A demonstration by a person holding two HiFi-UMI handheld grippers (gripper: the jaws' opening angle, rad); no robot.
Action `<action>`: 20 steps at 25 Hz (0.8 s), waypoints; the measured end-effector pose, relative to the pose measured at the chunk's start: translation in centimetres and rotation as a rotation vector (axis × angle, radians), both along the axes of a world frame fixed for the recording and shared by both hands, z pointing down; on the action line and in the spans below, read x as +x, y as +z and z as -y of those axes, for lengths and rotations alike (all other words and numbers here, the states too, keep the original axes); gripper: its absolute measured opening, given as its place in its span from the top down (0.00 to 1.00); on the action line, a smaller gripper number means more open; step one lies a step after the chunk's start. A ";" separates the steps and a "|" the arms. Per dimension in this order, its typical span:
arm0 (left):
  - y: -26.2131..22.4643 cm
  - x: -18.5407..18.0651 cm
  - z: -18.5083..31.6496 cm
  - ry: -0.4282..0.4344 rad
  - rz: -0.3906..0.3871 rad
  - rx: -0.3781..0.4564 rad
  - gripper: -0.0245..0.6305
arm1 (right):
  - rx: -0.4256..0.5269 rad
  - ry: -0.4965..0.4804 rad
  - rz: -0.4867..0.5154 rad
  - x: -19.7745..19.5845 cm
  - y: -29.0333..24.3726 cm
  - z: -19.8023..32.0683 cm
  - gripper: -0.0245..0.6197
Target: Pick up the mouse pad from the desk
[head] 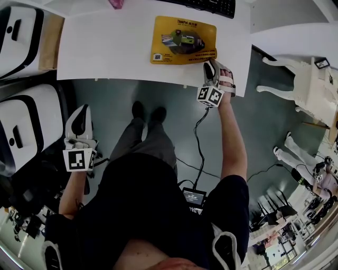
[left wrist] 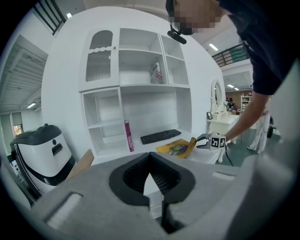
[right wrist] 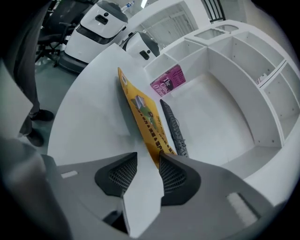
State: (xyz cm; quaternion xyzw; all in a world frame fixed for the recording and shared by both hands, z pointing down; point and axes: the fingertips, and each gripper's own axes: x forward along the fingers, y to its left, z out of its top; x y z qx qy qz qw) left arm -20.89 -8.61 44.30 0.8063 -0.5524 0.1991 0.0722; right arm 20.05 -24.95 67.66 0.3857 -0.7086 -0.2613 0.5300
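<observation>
Desk (head: 105, 47): white top, directly under and ahead of the right gripper; its near edge runs just behind that gripper's fingers.
Shelf unit (left wrist: 140, 70): white, open compartments, at the back of the desk, well beyond both tools.
White machines (head: 21, 126): rounded white-and-black housings on the floor, just beside the left gripper and well apart from the right one.
Keyboard (head: 211, 5): black, at the far edge of the desk, beyond the mouse pad as seen from the right gripper.
Mouse pad (head: 182, 39): yellow, mostly on the desk straight ahead of the right gripper; the corner nearest the tool is raised and sits between the fingertips, close against one pad and clear of the other; actual contact not discernible.
Right gripper (head: 212, 66): jaws narrowly apart, a strip of white desk visible between them, not clamped on the mouse pad.
Left gripper (head: 80, 111): low beside the person's leg, well apart from desk and mouse pad; jaw tips together, nothing between them.
Pink book (right wrist: 168, 80): upright against the shelf unit, beyond the keyboard.
Writing, pink book: "The" legible on the cover; remaining words too blurred to read.
Writing, mouse pad: printed picture at centre, a QR square at one corner, a small line of text along the far edge, too small to read.
</observation>
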 end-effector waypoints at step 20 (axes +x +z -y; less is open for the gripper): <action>0.4 -0.4 -0.2 -0.009 -0.009 -0.011 0.96 | -0.147 -0.011 -0.012 0.8 0.4 0.8 0.83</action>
